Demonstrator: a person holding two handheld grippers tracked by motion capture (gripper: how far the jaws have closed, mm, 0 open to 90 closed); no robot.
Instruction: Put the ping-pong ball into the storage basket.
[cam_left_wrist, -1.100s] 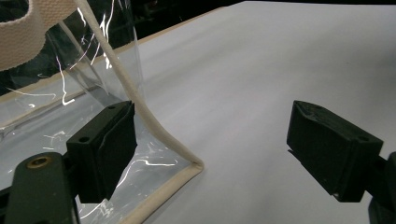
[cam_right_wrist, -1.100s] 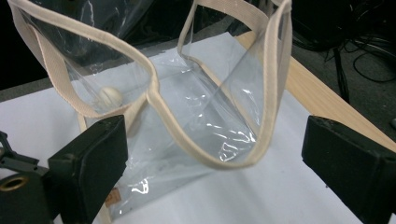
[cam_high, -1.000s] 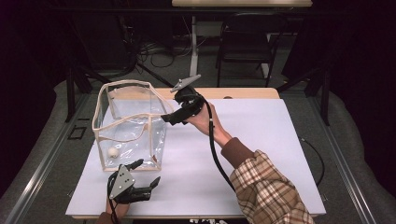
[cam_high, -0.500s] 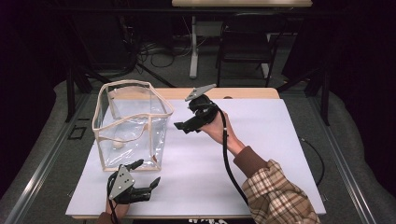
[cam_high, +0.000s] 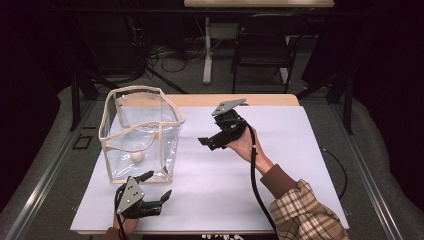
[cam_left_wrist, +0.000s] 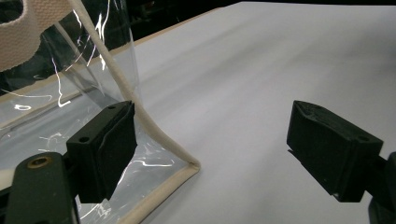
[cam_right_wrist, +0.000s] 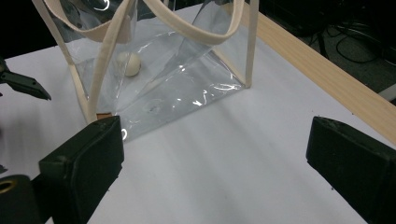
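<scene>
Bag: a clear plastic bag (cam_high: 142, 135) with cream fabric trim stands upright and open-topped on the left half of the white surface (cam_high: 280, 185)
Ball: a small pale ball (cam_high: 137, 157) lies on the bag's floor, near its front wall; in the right gripper view it shows through the clear side (cam_right_wrist: 129, 63)
Bag corner: in the left gripper view the bag's lower front corner (cam_left_wrist: 189, 167) sits just beside one jaw, with the trimmed edge rising from it
Left tongs: the left tongs (cam_high: 157, 187) rest low at the front of the surface, just in front of the bag, jaws wide apart and empty
Right tongs: the right tongs (cam_high: 206, 142) are held above the middle of the surface, to the right of the bag, jaws apart and empty, pointing toward it
Step in hand, as a judgement: steadying the bag while handling what is inside
Doing it well: pinch the stiff cream trim, not the slippery film; keep the bag upright so the ball stays put; bring the right tongs in over the open rim, not through the loose handles
</scene>
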